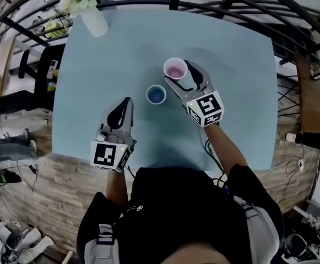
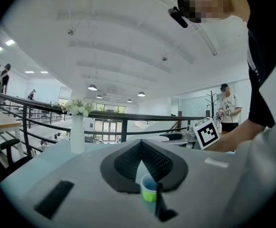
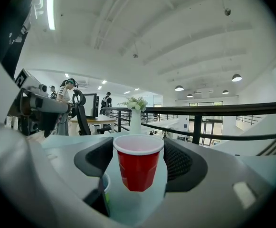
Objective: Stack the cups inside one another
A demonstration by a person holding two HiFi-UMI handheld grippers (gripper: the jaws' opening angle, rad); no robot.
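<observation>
Clasping the red cup (image 1: 174,68) by its sides, the right gripper (image 1: 180,73) reaches, forearm extended, over the middle of the surface (image 1: 231,92). The green cup (image 1: 156,94) stands just beside it. The left gripper (image 1: 126,102), clenched and empty, points forward by the near edge.

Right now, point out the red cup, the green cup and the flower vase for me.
red cup (image 3: 138,167), right gripper view, on its red side wall.
green cup (image 2: 149,194), left gripper view, on its green outer wall.
flower vase (image 1: 95,22), head view, on its white body.
</observation>
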